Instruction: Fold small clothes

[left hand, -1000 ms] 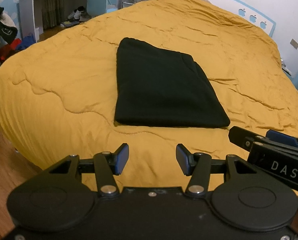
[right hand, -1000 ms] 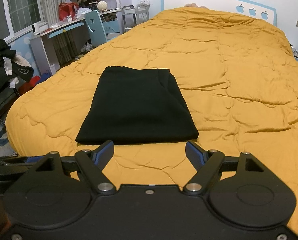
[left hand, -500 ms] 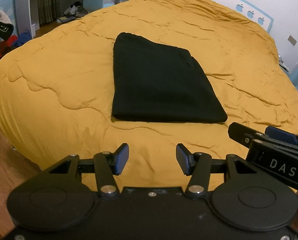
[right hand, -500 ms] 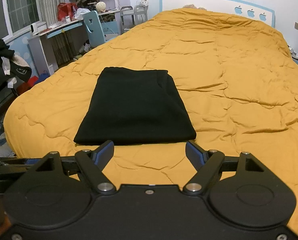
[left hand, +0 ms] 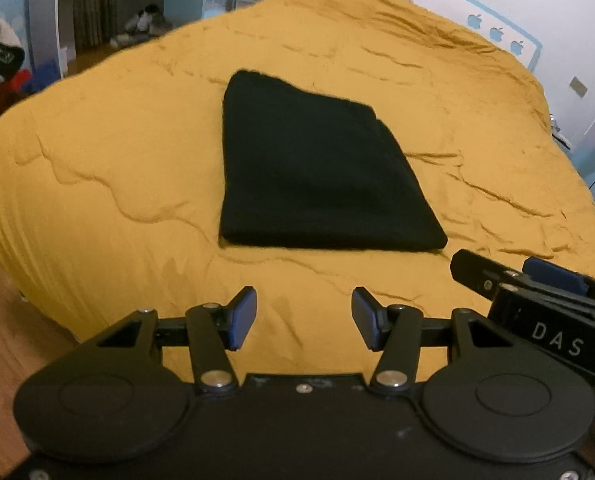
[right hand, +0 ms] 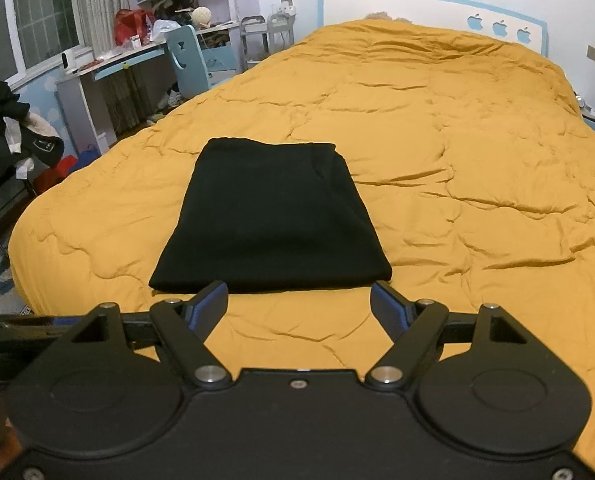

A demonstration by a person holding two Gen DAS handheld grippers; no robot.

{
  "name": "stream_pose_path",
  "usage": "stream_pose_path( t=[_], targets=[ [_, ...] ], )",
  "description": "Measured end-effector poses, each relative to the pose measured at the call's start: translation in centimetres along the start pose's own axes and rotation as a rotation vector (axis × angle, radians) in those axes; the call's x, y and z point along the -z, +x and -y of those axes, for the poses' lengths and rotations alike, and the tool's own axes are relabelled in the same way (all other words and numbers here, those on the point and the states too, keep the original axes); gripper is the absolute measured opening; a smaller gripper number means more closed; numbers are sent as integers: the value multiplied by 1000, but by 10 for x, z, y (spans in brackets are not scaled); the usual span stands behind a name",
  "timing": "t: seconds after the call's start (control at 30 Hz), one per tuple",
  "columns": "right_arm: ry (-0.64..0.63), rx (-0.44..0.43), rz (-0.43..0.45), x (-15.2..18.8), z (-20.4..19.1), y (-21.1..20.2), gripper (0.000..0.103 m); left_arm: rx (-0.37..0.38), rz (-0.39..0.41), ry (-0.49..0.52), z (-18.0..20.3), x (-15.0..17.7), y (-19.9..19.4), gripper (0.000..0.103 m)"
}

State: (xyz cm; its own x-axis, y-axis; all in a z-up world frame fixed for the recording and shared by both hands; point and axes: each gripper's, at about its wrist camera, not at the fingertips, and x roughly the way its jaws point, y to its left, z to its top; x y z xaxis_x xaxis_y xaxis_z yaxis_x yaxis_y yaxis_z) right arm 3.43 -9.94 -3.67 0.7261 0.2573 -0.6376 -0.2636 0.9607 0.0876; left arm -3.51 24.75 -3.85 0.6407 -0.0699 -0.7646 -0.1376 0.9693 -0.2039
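A black garment lies folded into a neat rectangle on the mustard quilt of a bed. My left gripper hovers over the quilt short of the garment's near edge, open, with nothing between its blue pads. My right gripper stands open too, just before the same edge, pads apart and empty. In the left wrist view the right gripper's black body marked DAS juts in from the right.
A white and blue headboard closes the far end of the bed. A desk, a blue chair and shelves stand at the left. Dark clothes hang on a rack at the far left. Wooden floor shows below the bed's left edge.
Neither gripper has opened or shut, and the folded garment lies as before. Only the left wrist view shifts slightly; the right view is nearly the same.
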Motion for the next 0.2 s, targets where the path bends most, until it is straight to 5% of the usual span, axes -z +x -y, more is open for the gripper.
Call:
stream_pose_path(
  t=[0.2],
  targets=[
    [20,-2,1,0,0,-1,80,1,53,35,2,0,-7,56]
  ],
)
